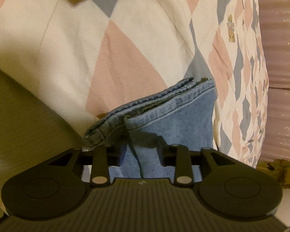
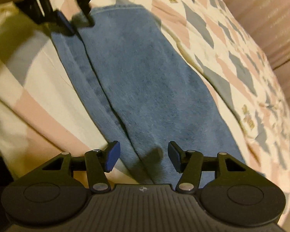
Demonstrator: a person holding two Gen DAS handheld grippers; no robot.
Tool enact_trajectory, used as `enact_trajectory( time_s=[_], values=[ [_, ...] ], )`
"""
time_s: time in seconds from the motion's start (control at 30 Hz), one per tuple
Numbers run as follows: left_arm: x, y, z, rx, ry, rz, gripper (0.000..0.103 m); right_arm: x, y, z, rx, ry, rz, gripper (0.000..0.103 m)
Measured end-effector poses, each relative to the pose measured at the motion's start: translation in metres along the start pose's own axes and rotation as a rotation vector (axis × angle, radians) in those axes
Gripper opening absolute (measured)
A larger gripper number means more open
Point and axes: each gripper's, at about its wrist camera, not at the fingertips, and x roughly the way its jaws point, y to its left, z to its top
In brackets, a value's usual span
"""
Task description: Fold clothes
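The jeans (image 2: 137, 89) lie on a bed with a diamond-patterned quilt (image 2: 212, 44). In the right wrist view they run as one long blue band from the lower centre of the frame up to the upper left, the two legs stacked with a dark seam line between them.

The right claw (image 2: 144, 159) hovers over the near end of that band with its blue pads spread apart and nothing between them; denim lies straight ahead and below. The left claw (image 2: 75, 26) shows in the upper left of that view, at the far end of the jeans. Its own view shows denim (image 1: 164, 123) rising between its fingers, hems layered just beyond, so it looks clamped on the jeans, though the pads themselves are hidden by cloth.

The long axis runs claw to claw: each holds one end. Any fold would likely bring one end along that axis toward the other.
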Motion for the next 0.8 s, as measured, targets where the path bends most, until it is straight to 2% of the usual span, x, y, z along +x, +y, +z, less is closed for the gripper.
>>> enact_trajectory(
  time_s=[0.07, 0.1, 0.13, 0.17, 0.2, 0.23, 0.3, 0.43, 0.6, 0.7, 0.77, 0.8],
  values=[
    [0.001, -0.004, -0.002, 0.031, -0.008, 0.011, 0.03, 0.007, 0.003, -0.001, -0.032, 0.006, -0.034, 0.053],
    [0.002, -0.006, -0.002, 0.047, -0.013, 0.017, 0.022, 0.01, 0.005, -0.002, -0.052, 0.005, -0.046, 0.046],
    [-0.001, -0.01, -0.005, 0.095, -0.032, 0.035, 0.011, 0.012, 0.006, -0.003, -0.074, 0.001, -0.056, 0.034],
    [-0.006, -0.014, -0.008, 0.147, -0.048, 0.038, 0.0, 0.014, 0.008, -0.004, -0.096, -0.003, -0.066, 0.027],
    [-0.011, -0.017, -0.012, 0.199, -0.065, 0.039, 0.0, 0.015, 0.009, -0.005, -0.12, -0.01, -0.069, 0.011],
    [-0.017, -0.02, -0.015, 0.251, -0.082, 0.041, 0.0, 0.013, 0.01, -0.006, -0.135, -0.022, -0.075, 0.004],
    [-0.038, -0.025, -0.028, 0.354, -0.128, 0.0, 0.0, 0.008, 0.011, -0.008, -0.154, -0.049, -0.091, 0.0],
    [-0.074, -0.023, -0.053, 0.504, -0.194, 0.001, 0.0, -0.012, 0.006, -0.014, -0.117, -0.103, -0.077, 0.0],
    [-0.053, -0.006, -0.062, 0.549, -0.185, 0.106, 0.0, -0.014, 0.017, -0.024, -0.17, -0.099, -0.023, 0.0],
    [-0.036, -0.012, -0.065, 0.592, -0.173, 0.168, 0.003, -0.003, 0.019, -0.022, -0.174, -0.073, 0.002, 0.001],
    [-0.032, -0.016, -0.066, 0.636, -0.167, 0.208, 0.005, 0.003, 0.021, -0.019, -0.172, -0.057, 0.022, 0.013],
    [-0.029, -0.018, -0.066, 0.659, -0.164, 0.227, 0.005, 0.004, 0.021, -0.017, -0.164, -0.054, 0.041, 0.022]
  ],
)
